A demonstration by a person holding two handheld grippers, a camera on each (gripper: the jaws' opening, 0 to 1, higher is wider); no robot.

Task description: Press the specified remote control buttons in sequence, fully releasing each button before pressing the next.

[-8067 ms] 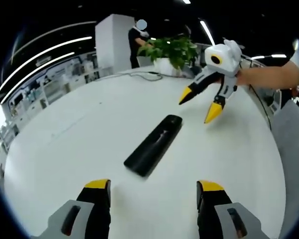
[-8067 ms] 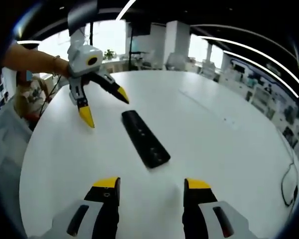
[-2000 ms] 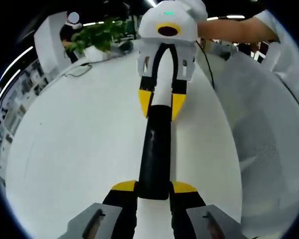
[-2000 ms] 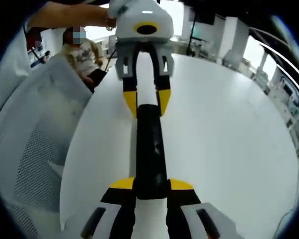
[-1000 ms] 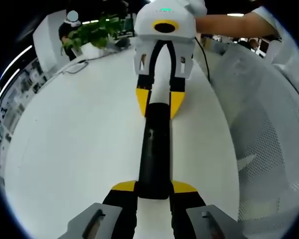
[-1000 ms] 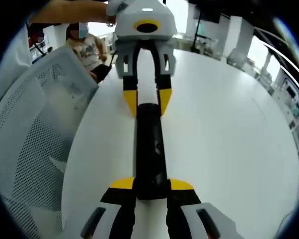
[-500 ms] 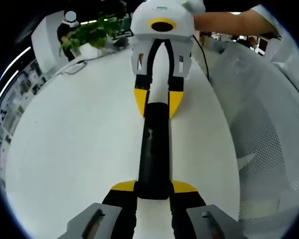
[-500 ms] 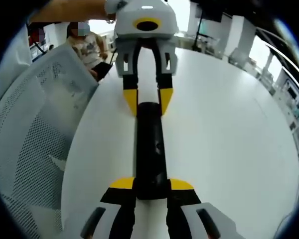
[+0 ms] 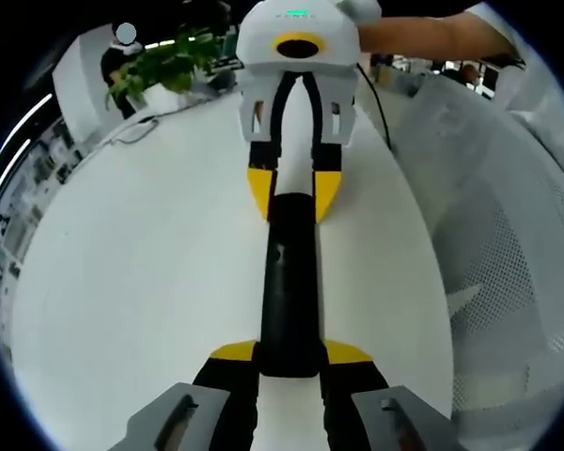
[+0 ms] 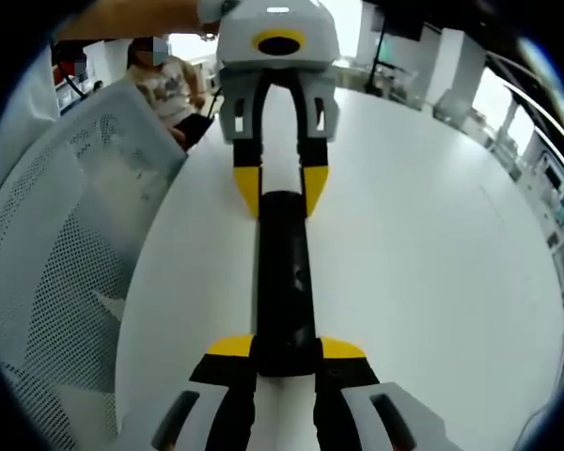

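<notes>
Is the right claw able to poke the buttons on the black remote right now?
Probably not. The right gripper is shut on one end of the remote, and the left gripper clamps the other end, so neither is free to press.

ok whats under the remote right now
Under the remote lies the white table. The left gripper clamps one end, the right gripper the other. Whether it rests on the table or is lifted cannot be told; its underside is hidden.

One black remote control (image 9: 289, 282); two grippers, left gripper (image 9: 289, 355) and right gripper (image 10: 285, 350); one white worktop (image 9: 141, 272); one potted plant (image 9: 164, 66); one mesh chair (image 9: 508, 263)
</notes>
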